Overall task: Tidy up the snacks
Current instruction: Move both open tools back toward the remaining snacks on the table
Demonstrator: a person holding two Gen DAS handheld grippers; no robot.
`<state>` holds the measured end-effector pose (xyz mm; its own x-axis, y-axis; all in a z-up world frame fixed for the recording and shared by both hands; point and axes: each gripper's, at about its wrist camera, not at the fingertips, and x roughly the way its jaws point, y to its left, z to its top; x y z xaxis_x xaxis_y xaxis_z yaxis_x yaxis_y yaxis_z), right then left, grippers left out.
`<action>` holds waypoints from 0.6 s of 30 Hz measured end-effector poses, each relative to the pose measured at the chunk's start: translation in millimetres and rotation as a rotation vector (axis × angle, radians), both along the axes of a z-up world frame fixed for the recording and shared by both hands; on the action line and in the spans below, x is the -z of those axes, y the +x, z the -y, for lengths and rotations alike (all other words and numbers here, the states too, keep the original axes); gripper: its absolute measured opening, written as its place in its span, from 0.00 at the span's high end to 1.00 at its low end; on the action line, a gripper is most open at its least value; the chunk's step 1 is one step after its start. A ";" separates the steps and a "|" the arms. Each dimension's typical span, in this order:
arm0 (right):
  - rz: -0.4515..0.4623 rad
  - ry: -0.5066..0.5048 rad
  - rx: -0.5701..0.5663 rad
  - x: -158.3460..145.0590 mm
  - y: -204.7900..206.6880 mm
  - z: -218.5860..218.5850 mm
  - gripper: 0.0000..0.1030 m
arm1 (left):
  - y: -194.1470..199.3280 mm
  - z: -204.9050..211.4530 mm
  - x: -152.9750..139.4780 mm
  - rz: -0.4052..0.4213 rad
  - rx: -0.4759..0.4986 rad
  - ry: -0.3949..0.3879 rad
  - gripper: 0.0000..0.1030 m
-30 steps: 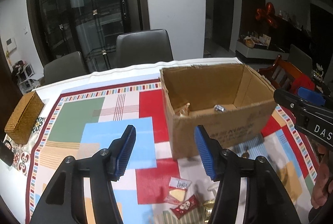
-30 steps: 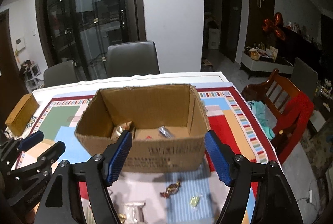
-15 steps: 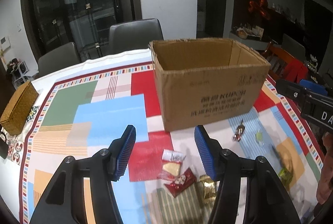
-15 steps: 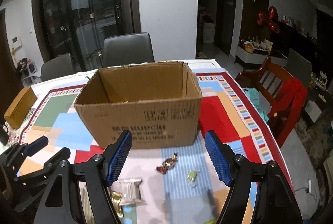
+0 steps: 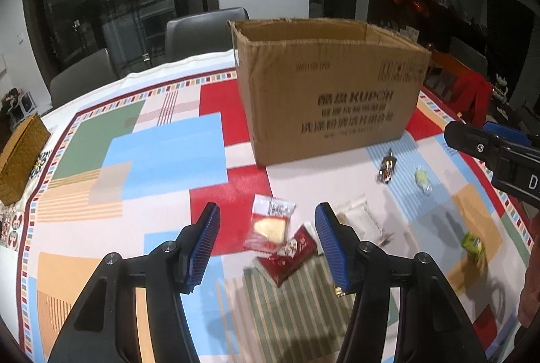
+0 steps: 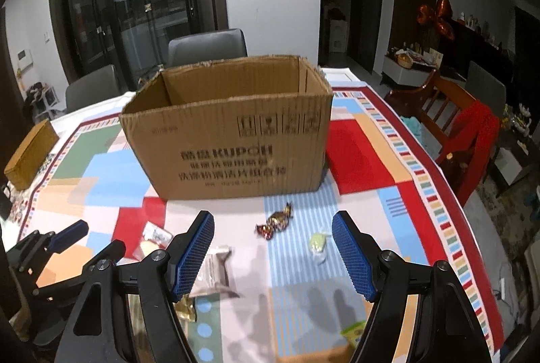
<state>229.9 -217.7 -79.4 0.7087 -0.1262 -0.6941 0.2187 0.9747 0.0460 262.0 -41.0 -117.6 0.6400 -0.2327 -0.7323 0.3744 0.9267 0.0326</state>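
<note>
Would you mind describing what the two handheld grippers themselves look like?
Both the left gripper and right gripper have matte black angular frames with silver screws and blue ribbed fingers. White lettering shows on the right one's side. No cables are visible.

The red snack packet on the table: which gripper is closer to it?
Left. The left gripper hangs open right over the red snack packet; the right gripper is off to its right, above the twisted candy.

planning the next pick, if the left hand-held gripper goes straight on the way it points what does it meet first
Probably the red-and-clear cracker packet, lying on the tablecloth between the open left hand-held gripper's fingers; depth is uncertain.
</note>
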 end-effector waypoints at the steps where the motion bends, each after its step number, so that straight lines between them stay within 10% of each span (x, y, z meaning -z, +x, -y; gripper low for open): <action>1: -0.004 -0.001 0.001 2.3 -0.9 0.2 0.29 | -0.4 -0.4 3.5 -0.006 0.003 0.001 0.44; 18: -0.080 0.002 0.024 39.7 -3.6 0.2 0.29 | -3.0 6.4 55.1 -0.090 0.047 0.016 0.46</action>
